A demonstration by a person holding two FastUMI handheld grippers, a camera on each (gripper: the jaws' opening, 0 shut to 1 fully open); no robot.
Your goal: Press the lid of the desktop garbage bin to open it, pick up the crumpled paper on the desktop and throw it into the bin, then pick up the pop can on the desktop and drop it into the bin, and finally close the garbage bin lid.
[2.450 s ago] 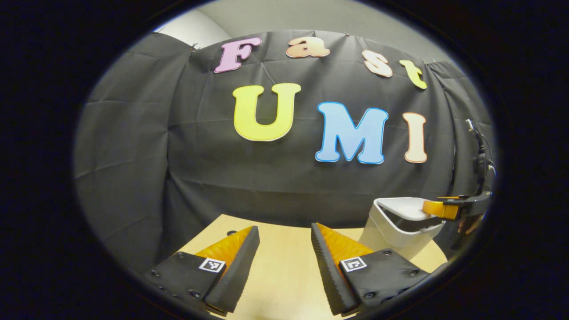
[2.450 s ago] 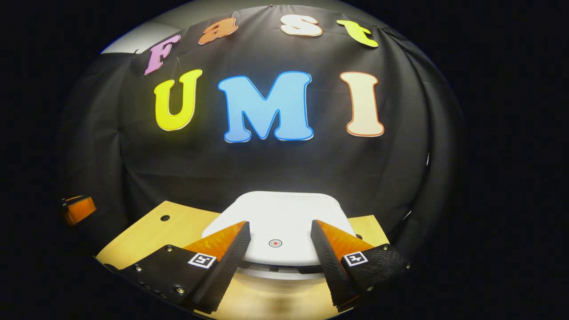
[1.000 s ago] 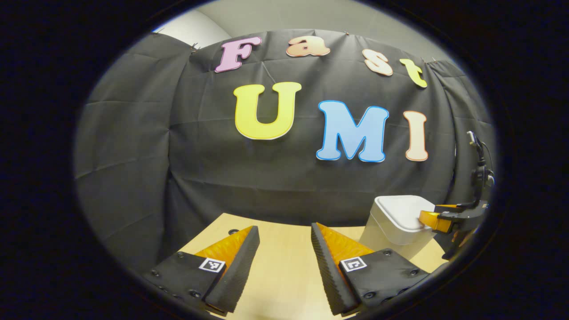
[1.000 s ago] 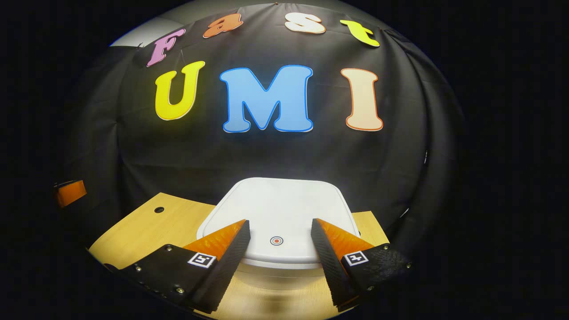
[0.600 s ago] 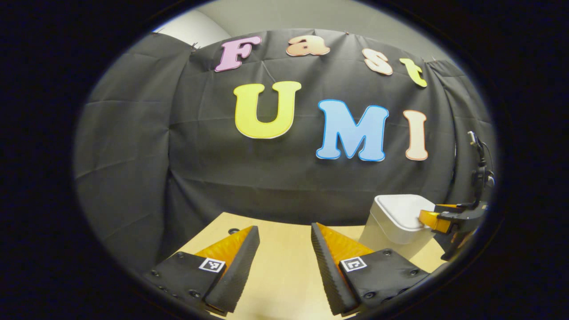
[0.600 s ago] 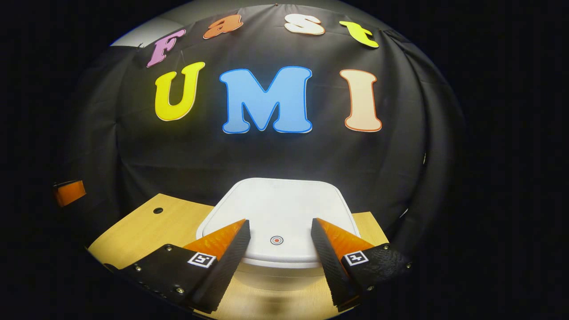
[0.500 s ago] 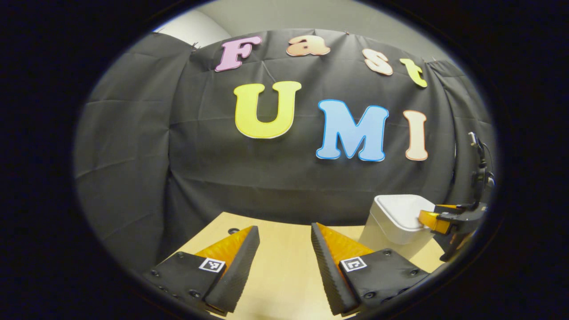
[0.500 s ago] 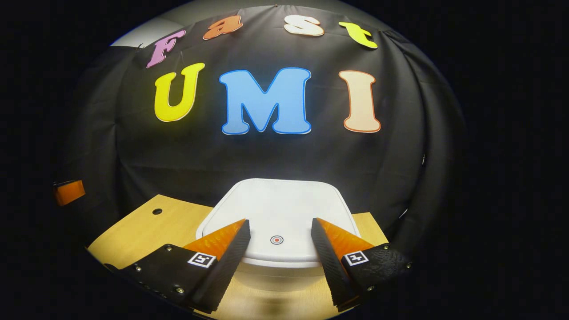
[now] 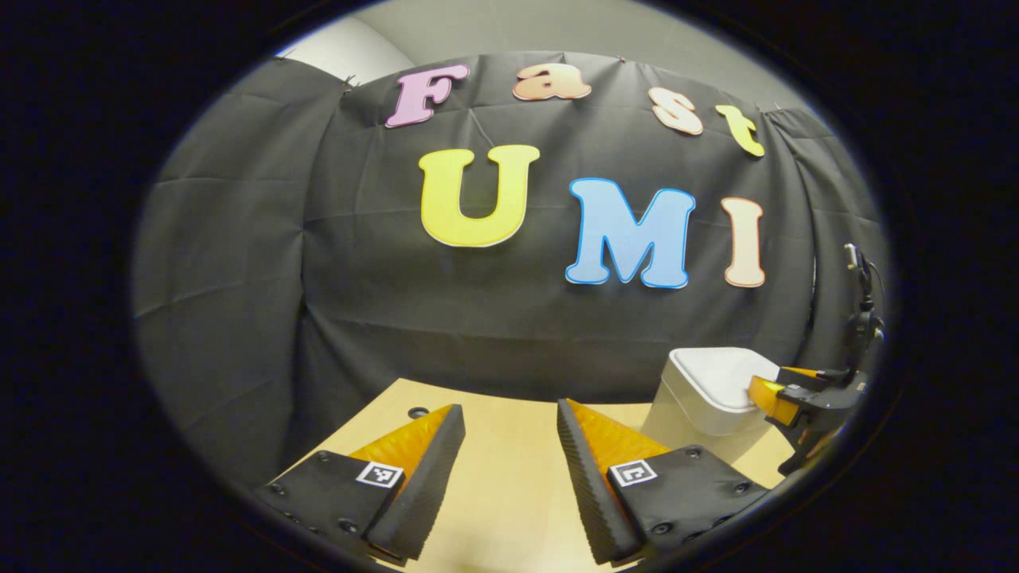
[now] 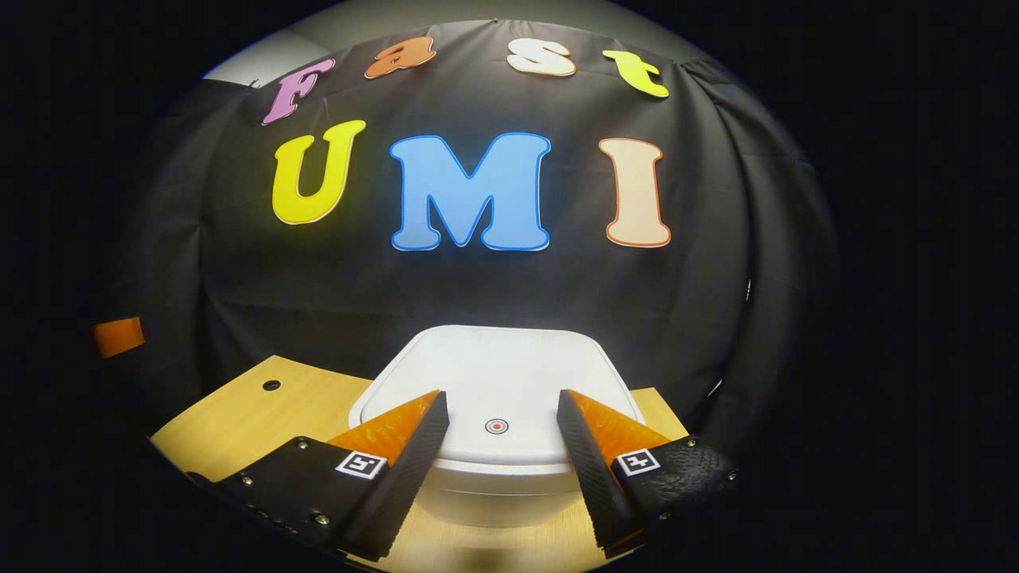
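Note:
The white desktop bin stands on the wooden table with its lid lying flat and closed. A small red ring mark sits near the lid's front edge. My right gripper is open, its fingertips over the lid's front on either side of that mark; whether they touch the lid I cannot tell. In the left gripper view the bin is at the far right with the right gripper at its top edge. My left gripper is open over bare table, holding nothing.
A small round hole marks the table near its back edge, also seen as the hole left of the bin. The black cloth wall hangs close behind the table. A bit of the left gripper shows far left.
The bin lid, ajar under the right gripper 2.5 s ago, now lies flat and closed. The right gripper's view has shifted slightly since. The left gripper has stayed still.

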